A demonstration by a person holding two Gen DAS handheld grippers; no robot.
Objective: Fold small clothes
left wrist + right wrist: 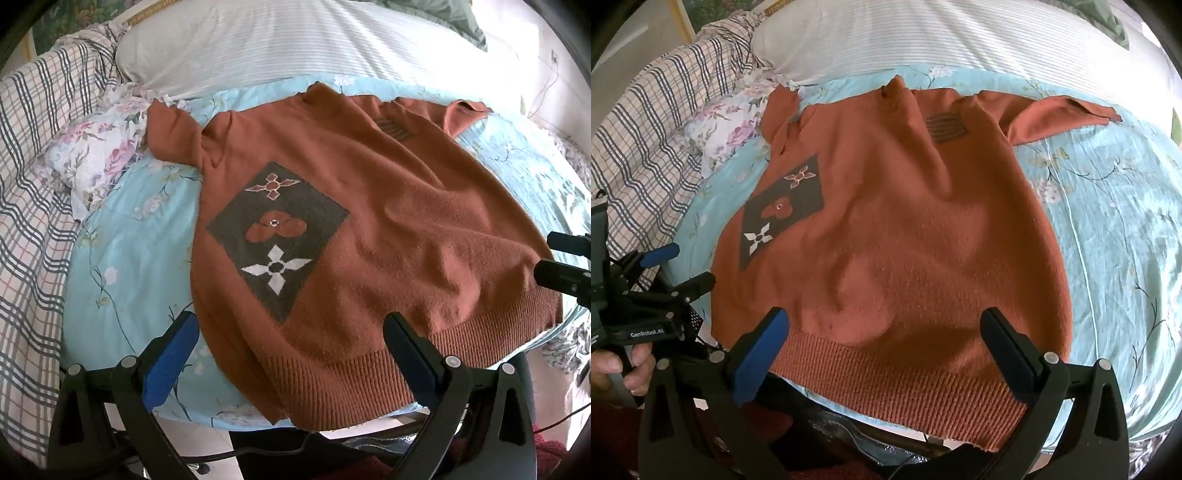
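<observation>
A small rust-orange knitted sweater (388, 229) lies flat, front up, on a light blue floral sheet (140, 258); it also shows in the right wrist view (905, 229). It has a dark diamond patch with flower shapes (277, 236) and a ribbed hem (332, 380) at the near edge. Both short sleeves are spread out. My left gripper (291, 325) is open and empty above the hem's left part. My right gripper (886, 321) is open and empty above the hem's middle. The right gripper's fingers (565, 273) show at the right edge of the left wrist view.
A white striped pillow (295, 40) lies behind the sweater. A plaid blanket (33, 184) and a floral cloth (96, 147) are bunched at the left. The bed's near edge (221, 417) runs just under the hem. A hand (620, 369) holds the left gripper.
</observation>
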